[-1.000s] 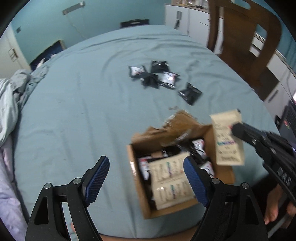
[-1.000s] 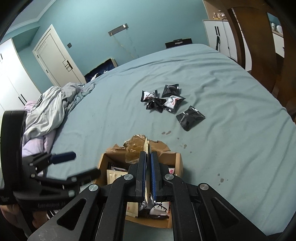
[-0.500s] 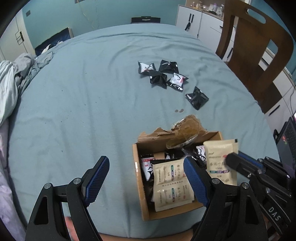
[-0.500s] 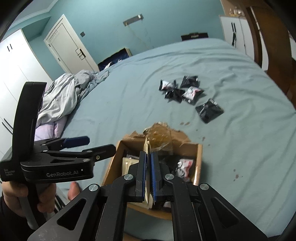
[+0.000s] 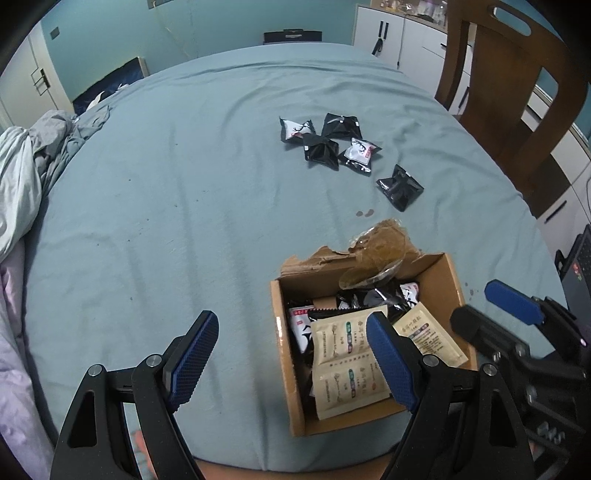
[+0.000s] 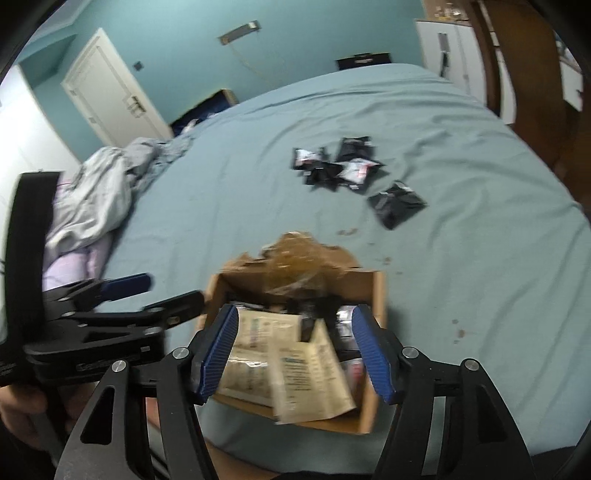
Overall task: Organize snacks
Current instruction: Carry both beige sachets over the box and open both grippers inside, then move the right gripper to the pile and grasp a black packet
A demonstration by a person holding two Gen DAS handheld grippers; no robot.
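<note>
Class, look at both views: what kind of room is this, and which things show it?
Most likely a bedroom: a wide bed under a teal sheet, crumpled bedding at its edge, and white wardrobe doors by the wall.

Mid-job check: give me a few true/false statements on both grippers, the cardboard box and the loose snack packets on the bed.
1. The right gripper is open above the cardboard box. True.
2. The left gripper is shut on a beige packet. False: it is open and holds nothing.
3. Five black snack packets lie on the bedsheet beyond the box. True.
4. The box is empty. False: beige sachets and dark packets lie in it.
</note>
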